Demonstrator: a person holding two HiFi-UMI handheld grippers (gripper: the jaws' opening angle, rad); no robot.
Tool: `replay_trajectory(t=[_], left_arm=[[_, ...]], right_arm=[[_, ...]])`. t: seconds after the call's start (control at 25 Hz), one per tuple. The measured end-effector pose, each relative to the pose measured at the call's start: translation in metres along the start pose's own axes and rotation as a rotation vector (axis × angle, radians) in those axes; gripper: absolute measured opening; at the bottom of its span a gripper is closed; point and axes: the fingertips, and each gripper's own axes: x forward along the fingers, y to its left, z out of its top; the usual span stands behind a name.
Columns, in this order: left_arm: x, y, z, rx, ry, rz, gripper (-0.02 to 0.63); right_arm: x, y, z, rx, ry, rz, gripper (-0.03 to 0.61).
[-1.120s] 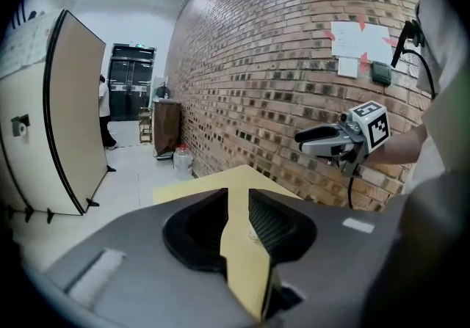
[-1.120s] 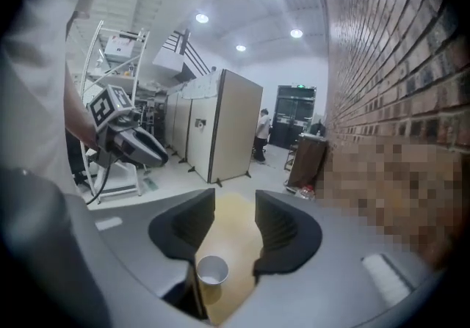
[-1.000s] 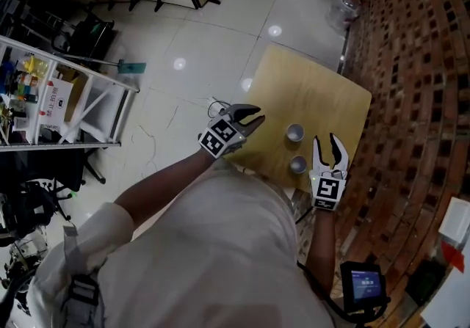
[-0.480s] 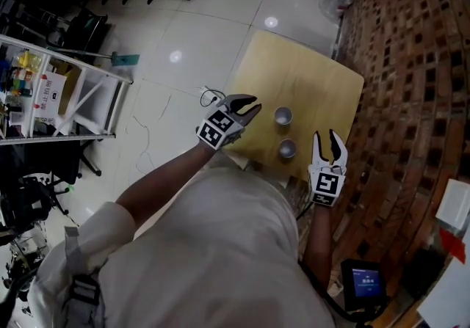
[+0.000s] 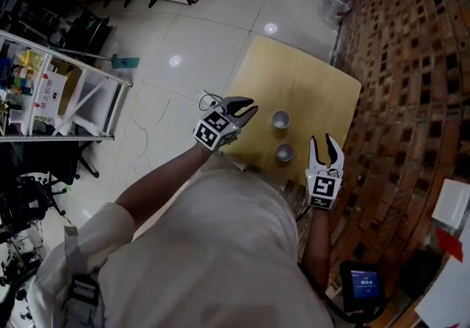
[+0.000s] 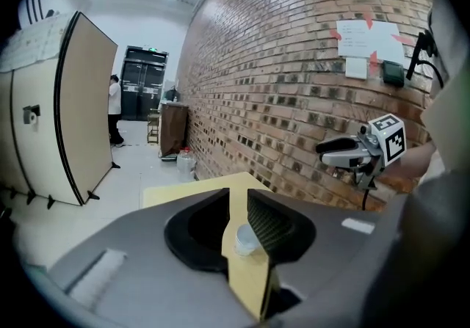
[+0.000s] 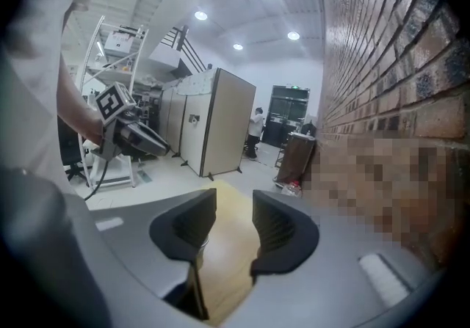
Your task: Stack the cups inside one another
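Two small white cups stand on the yellow wooden table (image 5: 312,88), the far cup (image 5: 280,120) and the near cup (image 5: 284,152) close together. My left gripper (image 5: 247,108) hovers at the table's left edge, pointing toward the cups; its jaws are closing with nothing between them. In the left gripper view (image 6: 239,205) a cup (image 6: 244,239) shows through the gap, farther ahead. My right gripper (image 5: 325,142) is open and empty, to the right of the near cup. In the right gripper view (image 7: 233,209) the tabletop (image 7: 228,246) lies between its jaws.
A brick wall (image 5: 411,77) runs along the table's right side. A water bottle (image 5: 337,2) stands on the tiled floor beyond the table. A white shelf rack (image 5: 51,92) and folding partitions (image 7: 220,121) are at the left. A small screen (image 5: 364,283) sits near my right side.
The left gripper has edged a little closer to the cups and its jaws have narrowed. The right gripper has shifted slightly along the table's right side. The cups have not moved.
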Motion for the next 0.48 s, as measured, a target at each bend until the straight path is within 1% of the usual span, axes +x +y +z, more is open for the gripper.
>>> replay_trajectory(t=[0.12,0.2,0.32,0.48], left_arm=[[-0.004,0.004,-0.003,-0.008,0.002,0.020,0.098],[-0.006,0.004,-0.007,-0.010,0.010,0.027,0.098],[-0.008,0.004,-0.015,-0.014,0.029,0.041,0.100],[-0.008,0.000,-0.023,-0.015,0.056,0.043,0.104]], right_arm=[[0.001,0.009,-0.008,-0.014,0.030,0.030,0.155],[0.002,0.019,-0.017,-0.019,0.064,0.066,0.136],[0.007,0.043,-0.041,-0.044,0.149,0.158,0.130],[0.010,0.079,-0.083,-0.094,0.293,0.289,0.127]])
